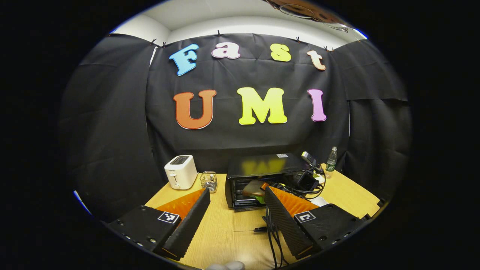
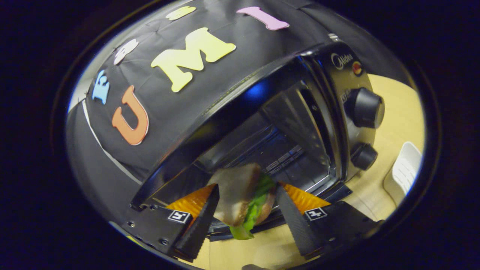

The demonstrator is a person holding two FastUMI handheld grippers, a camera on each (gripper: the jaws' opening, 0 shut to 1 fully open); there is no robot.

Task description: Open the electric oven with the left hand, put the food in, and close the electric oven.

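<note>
Standing near the back of the wooden table point(image 1: 221, 232), the electric oven point(image 1: 262, 176) has its glass door point(image 1: 249, 221) dropped flat toward the front, so the cavity mouth is open; the white toaster point(image 1: 180, 171) and a small wire basket point(image 1: 209, 181) sit to its left with bare tabletop between them and the oven, while a clear bottle point(image 1: 331, 160) stands near the table's far right edge; black cables point(image 1: 273, 234) trail across the wood just right of the lowered door; the left gripper point(image 1: 237, 219) hangs back over the front of the table, its fingers spread wide with nothing between them; the right gripper point(image 2: 245, 210) is at the oven mouth, its fingers about half parted, and whether both press on the sandwich point(image 2: 243, 200) between them I cannot tell, since the near finger meets the bread but the far one seems just clear of it; the sandwich is tilted, brown bread outside, green lettuce hanging from its lower edge, sitting at the cavity's threshold; two black knobs point(image 2: 364, 108) line the oven's control panel beside the opening, and a white slotted piece point(image 2: 405, 172) lies on the table past them.
</note>
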